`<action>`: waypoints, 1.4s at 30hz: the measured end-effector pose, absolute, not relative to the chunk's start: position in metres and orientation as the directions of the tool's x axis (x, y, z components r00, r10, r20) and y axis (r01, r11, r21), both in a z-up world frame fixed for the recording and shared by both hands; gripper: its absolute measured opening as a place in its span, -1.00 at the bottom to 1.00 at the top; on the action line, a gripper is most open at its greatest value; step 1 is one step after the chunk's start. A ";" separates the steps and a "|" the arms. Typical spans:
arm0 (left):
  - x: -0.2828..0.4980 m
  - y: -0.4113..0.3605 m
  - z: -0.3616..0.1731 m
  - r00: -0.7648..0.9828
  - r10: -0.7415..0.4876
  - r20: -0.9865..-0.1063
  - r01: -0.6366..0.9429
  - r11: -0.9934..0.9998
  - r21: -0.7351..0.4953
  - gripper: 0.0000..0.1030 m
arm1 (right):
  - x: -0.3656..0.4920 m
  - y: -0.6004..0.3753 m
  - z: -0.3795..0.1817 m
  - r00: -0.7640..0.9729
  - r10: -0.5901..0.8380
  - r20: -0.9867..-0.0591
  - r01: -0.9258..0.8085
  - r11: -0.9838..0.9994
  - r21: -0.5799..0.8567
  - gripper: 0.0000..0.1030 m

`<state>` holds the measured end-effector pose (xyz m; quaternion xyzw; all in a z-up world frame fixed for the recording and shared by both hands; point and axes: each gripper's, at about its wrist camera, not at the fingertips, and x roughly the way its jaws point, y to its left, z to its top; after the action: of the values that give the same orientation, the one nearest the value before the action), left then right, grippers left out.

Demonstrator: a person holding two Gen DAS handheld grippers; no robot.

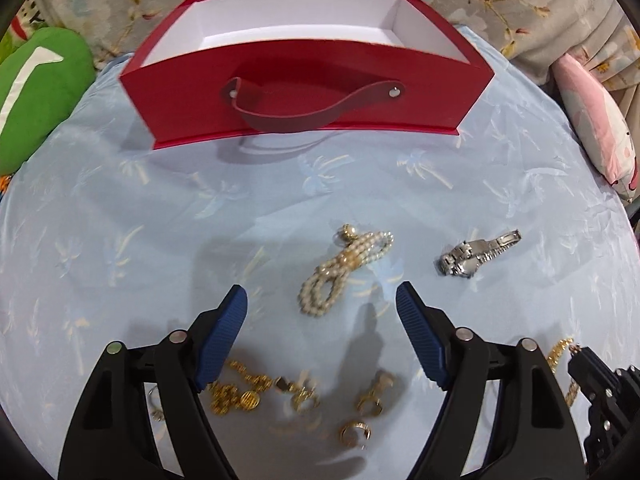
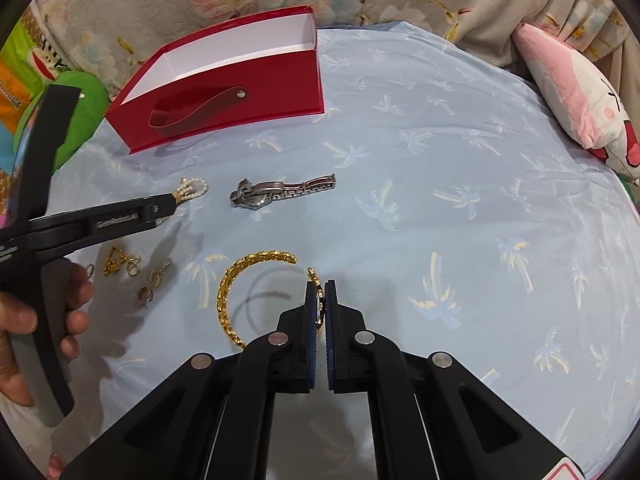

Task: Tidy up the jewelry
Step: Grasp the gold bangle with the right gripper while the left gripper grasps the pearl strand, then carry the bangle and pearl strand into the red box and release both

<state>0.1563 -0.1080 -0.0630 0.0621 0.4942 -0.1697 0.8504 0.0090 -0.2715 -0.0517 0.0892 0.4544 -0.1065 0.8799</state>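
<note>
Gold chain [image 2: 232, 296] curls in an arc above the blue cloth [image 2: 440, 208], one end pinched tight between the right gripper's [image 2: 320, 286] closed pads. Left gripper [image 1: 322, 300] hangs with jaws wide and empty, pearls [image 1: 344, 270] just ahead between its fingers, gold bits [image 1: 240, 394] below. Watch [image 1: 476, 254] lies right of the pearls. Red box [image 1: 308, 76] stands open behind.
</note>
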 end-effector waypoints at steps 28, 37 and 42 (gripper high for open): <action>0.141 -0.056 0.020 0.582 -0.331 -0.742 0.351 0.926 -0.138 -0.87 | 0.028 -0.266 -0.012 0.646 -0.086 -0.759 0.232 0.969 0.087 -0.94; 0.151 -0.028 0.091 0.694 -0.333 -0.638 0.333 0.935 -0.125 -0.87 | 0.054 -0.260 0.033 0.728 -0.057 -0.683 0.176 0.979 0.106 -0.94; 0.165 -0.027 0.121 0.745 -0.322 -0.585 0.328 0.939 -0.099 -0.87 | 0.080 -0.257 0.068 0.782 -0.064 -0.619 0.147 0.985 0.084 -0.94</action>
<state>0.1651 -0.0274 0.1209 0.0050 0.3120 -0.1739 0.9340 0.0800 -0.2571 0.0684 0.0641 0.3251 -0.0560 0.9419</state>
